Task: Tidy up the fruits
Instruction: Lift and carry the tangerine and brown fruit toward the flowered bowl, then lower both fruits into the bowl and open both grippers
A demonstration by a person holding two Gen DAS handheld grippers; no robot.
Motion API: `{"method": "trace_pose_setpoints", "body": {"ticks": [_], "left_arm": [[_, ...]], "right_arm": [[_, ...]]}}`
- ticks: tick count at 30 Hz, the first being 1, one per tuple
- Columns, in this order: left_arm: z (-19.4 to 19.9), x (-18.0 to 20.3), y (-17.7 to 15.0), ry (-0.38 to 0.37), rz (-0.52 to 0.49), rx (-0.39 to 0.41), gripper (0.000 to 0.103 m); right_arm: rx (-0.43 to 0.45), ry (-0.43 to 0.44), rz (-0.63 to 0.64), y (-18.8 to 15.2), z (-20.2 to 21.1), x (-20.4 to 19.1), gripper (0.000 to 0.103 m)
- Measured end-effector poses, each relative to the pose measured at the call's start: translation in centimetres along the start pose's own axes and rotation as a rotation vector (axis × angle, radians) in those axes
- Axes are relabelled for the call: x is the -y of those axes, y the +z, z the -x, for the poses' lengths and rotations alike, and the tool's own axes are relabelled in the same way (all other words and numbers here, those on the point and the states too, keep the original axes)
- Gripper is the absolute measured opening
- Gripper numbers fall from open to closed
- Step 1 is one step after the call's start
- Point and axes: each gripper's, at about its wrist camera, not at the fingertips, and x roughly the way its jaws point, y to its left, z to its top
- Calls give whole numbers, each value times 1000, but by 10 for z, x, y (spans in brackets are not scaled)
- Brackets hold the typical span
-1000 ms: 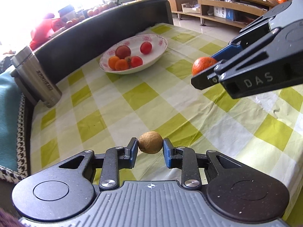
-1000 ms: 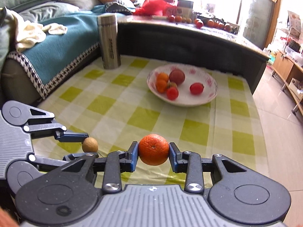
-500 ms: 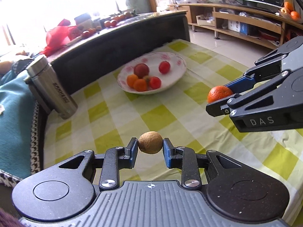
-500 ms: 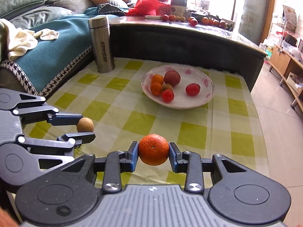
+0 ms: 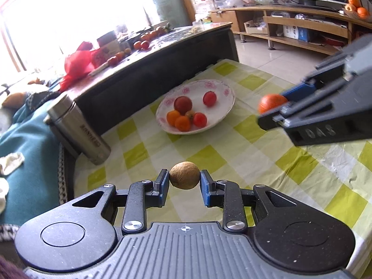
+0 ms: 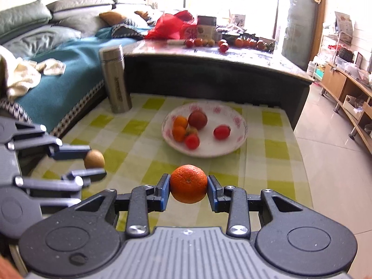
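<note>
Both tools are seen loaded, above the checked tablecloth (image 5: 232, 158). The left gripper (image 5: 184, 181) is clamped on a small brown fruit (image 5: 184, 178), held at bottom centre of the left wrist view. The right gripper (image 6: 188, 187) is clamped on an orange (image 6: 188, 183), held at bottom centre of the right wrist view; the same orange is seen at the right edge of the left view. Neither fruit is touching the cloth.

The white bowl (image 6: 241, 137) is placed mid-frame, well apart from both grippers. Six small fruits are counted inside it: two orange, several red, one partly hidden. A steel flask (image 6: 116, 79) is standing at upper left of the cloth.

Progress, as judged: bowl partly filled; two fruits picked up, not yet deposited. Carrying and releasing over the bowl remain. Further fruit is noted on the dark table (image 6: 220, 58) behind; whether it belongs to the task cannot be told.
</note>
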Motion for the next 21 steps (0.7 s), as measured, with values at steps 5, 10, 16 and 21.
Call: {"method": "trace_pose_setpoints", "body": {"ticks": [5,10,16,21], "left_arm": [[-17,-6,24,-30,-9,36,36],[-46,-13,48,-48,6,57,36],[-90,-20,72,-69,1,62,36],[-118,-29,85,-70,2,54,36]], "right_arm": [[2,-24,-39,19,-21,16,40],[-7,-52,-66,35,-49,36,40],[-25,-63,-90,54,-87,53,40],[-29,-43,-58,70,-118,53,40]]}}
